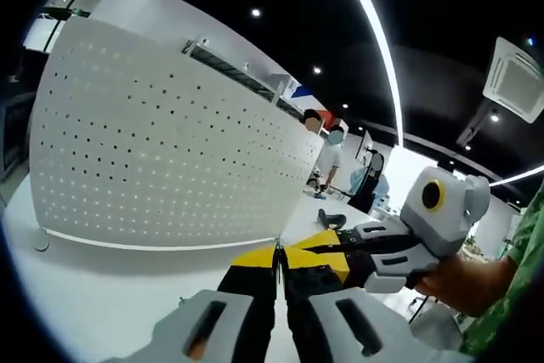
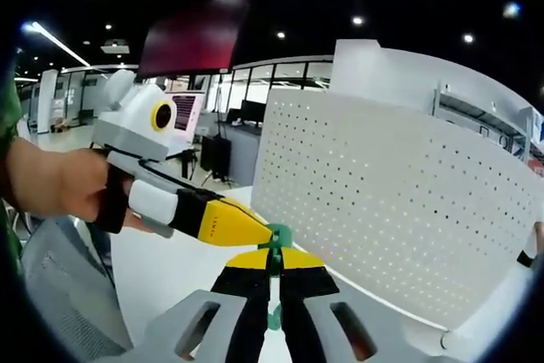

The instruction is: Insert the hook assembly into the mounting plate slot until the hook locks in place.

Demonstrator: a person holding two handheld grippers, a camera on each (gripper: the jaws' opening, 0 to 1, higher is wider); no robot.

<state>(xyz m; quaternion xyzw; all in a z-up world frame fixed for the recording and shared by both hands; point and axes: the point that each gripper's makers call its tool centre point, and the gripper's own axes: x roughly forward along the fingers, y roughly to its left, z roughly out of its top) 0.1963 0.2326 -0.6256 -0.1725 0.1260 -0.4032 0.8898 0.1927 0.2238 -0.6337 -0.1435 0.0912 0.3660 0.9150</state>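
Closest to the lens in the left gripper view, the left tool (image 1: 277, 263) rises from the bottom edge, its two yellow-tipped black jaws pressed together with nothing visible between them. In the same view the right tool (image 1: 333, 246) reaches in from the right, level and pointing leftward, its tip just beside the left tool's tip, gripped by a person's hand (image 1: 463, 282). In the right gripper view that tool's own jaws are closed on one small green plastic hook assembly (image 2: 276, 248), which stands upright between the tips and runs down the seam between the jaws. There the left tool comes in from the left, held in a hand (image 2: 59, 184), angled down and to the right so its yellow tip meets the top of the green piece. One large white perforated metal mounting plate (image 1: 161, 146) stands upright on the white tabletop (image 1: 93, 303), beyond both tools and apart from them; it fills the left and middle of the left gripper view and the right half of the right gripper view.
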